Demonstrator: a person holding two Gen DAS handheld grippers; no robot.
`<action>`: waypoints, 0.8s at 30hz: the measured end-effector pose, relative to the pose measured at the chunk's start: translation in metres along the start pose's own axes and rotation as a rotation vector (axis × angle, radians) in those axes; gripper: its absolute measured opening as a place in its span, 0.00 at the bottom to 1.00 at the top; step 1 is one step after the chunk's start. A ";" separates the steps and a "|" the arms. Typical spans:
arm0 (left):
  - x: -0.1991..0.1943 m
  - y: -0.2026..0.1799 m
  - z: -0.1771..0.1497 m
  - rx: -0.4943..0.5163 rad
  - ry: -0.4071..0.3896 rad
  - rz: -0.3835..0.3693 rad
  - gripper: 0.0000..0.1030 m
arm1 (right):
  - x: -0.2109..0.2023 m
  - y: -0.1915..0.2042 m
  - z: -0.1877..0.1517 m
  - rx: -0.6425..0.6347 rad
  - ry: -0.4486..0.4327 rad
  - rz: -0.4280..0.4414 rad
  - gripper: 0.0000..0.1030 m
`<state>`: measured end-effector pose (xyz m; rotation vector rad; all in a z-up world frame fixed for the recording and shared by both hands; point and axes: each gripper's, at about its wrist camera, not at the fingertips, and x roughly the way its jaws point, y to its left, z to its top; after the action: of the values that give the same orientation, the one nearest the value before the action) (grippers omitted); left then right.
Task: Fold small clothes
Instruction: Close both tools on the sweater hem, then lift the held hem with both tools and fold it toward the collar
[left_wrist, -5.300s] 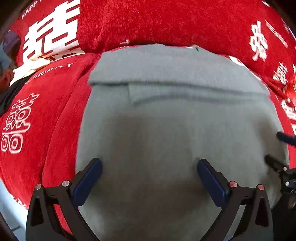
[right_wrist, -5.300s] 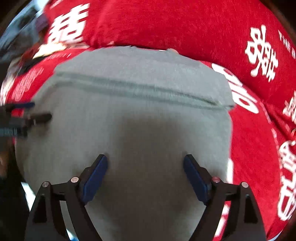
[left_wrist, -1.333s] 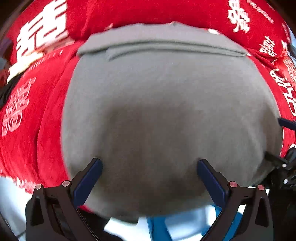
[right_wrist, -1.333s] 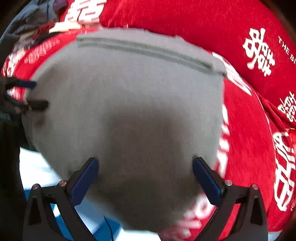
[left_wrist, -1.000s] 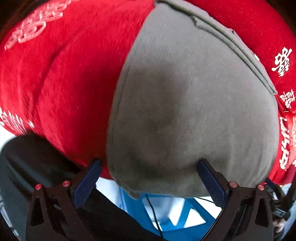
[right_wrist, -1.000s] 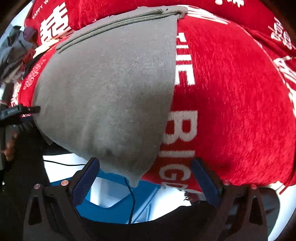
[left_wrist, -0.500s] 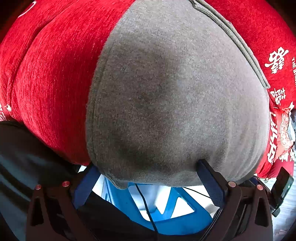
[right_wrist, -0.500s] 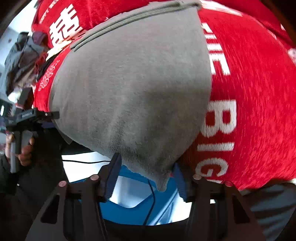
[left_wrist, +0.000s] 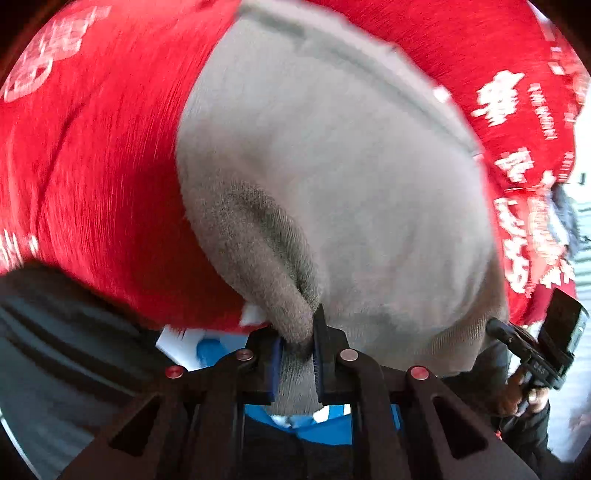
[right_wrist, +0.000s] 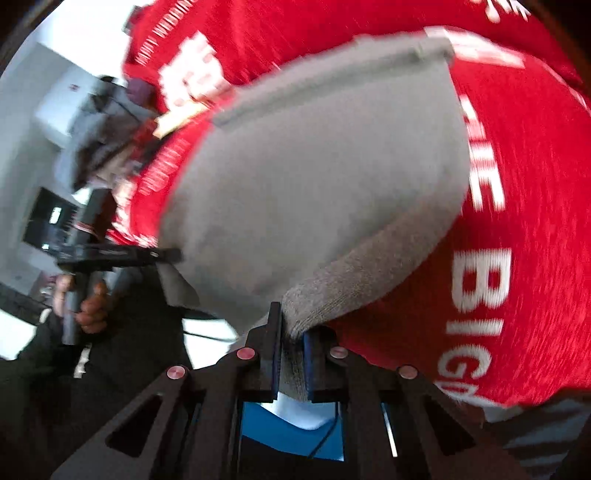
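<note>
Grey knit garment (left_wrist: 332, 192) lies spread on the red printed cover (left_wrist: 92, 155) ahead of both claws, its near hem bunched between the pads: your left gripper (left_wrist: 297, 354) is closing on one near corner, and your right gripper (right_wrist: 291, 354) is pressed together on the other. Keep both pinches firm and level with each other, and carry the hem forward over the flat cloth toward the far seamed edge beyond your fingertips. Watch that neither corner slips out.
</note>
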<state>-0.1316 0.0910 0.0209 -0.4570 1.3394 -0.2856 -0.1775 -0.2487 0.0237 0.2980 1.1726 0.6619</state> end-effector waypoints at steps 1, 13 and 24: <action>-0.011 -0.005 0.003 0.012 -0.048 -0.030 0.14 | -0.007 0.003 0.003 -0.008 -0.031 0.020 0.10; 0.012 0.017 0.067 -0.129 -0.159 -0.126 0.24 | 0.009 -0.038 0.083 0.112 -0.213 0.014 0.11; 0.015 0.003 0.042 -0.093 -0.105 -0.187 0.76 | 0.015 -0.054 0.065 0.196 -0.184 0.092 0.61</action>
<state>-0.0877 0.0932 0.0129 -0.6691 1.2121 -0.3499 -0.0967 -0.2741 0.0078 0.5698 1.0528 0.5872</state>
